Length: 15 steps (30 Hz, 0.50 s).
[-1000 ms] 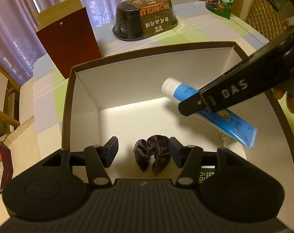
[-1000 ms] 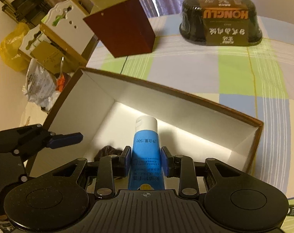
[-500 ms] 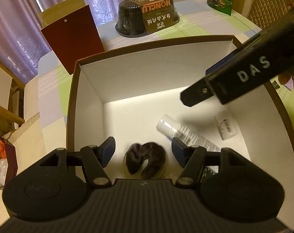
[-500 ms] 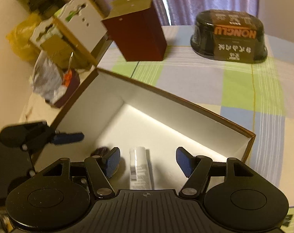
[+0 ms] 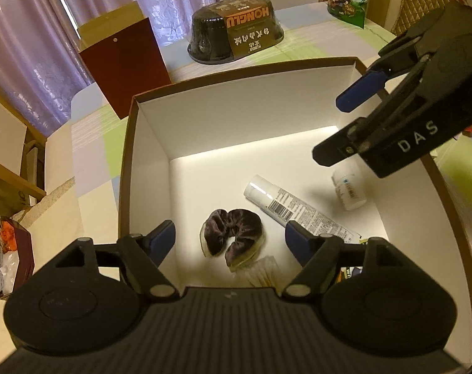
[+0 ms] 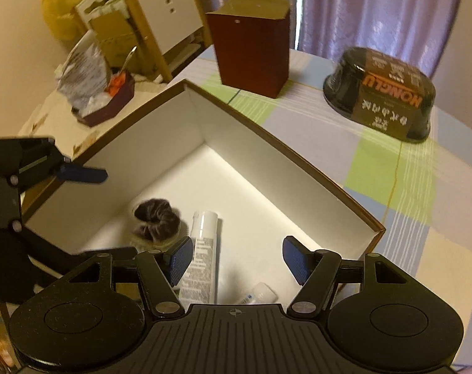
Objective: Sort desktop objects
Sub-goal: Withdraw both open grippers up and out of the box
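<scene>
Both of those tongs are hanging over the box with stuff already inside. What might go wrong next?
1. The open right tongs hang low over the small white bottle; dipping could knock it.
2. The open left tongs hover by the white printed tube and dark velvet scrunchie; a careless lift might snag them.
3. Either could bump the brown-edged white cardboard box.

Dim warm light, fisheye-warped edges.

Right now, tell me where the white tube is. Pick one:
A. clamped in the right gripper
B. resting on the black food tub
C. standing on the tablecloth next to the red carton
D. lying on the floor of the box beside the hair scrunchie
D: the white tube lies flat on the floor of the box beside the hair scrunchie, while the right gripper hangs open and empty above it.
</scene>
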Each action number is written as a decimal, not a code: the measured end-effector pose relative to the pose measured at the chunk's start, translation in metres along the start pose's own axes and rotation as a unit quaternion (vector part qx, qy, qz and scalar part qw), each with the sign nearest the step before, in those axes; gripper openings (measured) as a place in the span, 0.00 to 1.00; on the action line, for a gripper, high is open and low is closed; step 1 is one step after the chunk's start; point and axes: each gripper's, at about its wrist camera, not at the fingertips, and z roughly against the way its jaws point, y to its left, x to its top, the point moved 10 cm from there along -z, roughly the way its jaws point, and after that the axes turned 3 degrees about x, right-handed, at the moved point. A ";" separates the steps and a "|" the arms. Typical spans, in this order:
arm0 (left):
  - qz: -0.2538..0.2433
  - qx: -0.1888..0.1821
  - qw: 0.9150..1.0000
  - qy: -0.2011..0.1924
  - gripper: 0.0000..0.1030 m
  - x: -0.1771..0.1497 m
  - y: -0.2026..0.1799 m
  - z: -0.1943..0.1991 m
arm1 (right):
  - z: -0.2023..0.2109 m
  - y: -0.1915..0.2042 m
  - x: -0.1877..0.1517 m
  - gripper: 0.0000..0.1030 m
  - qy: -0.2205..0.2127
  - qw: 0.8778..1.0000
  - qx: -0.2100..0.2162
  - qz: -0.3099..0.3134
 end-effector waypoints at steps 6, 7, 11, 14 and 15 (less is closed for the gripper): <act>0.004 0.004 1.000 -0.006 0.82 -0.004 -0.003 0.017 | 0.011 0.013 -0.010 0.85 -0.003 0.999 -0.010 0.049; 0.006 0.005 1.000 -0.007 0.83 -0.004 -0.003 0.019 | 0.013 0.015 -0.012 0.85 -0.003 0.998 -0.011 0.056; 0.010 0.006 1.000 -0.010 0.84 -0.007 -0.005 0.030 | 0.019 0.020 -0.018 0.85 -0.003 0.998 -0.009 0.065; 0.011 0.008 1.000 -0.012 0.87 -0.009 -0.006 0.037 | 0.023 0.020 -0.022 0.85 -0.005 0.998 -0.014 0.069; 0.011 0.010 1.000 -0.012 0.88 -0.009 -0.006 0.039 | 0.024 0.020 -0.023 0.85 -0.005 0.997 -0.016 0.069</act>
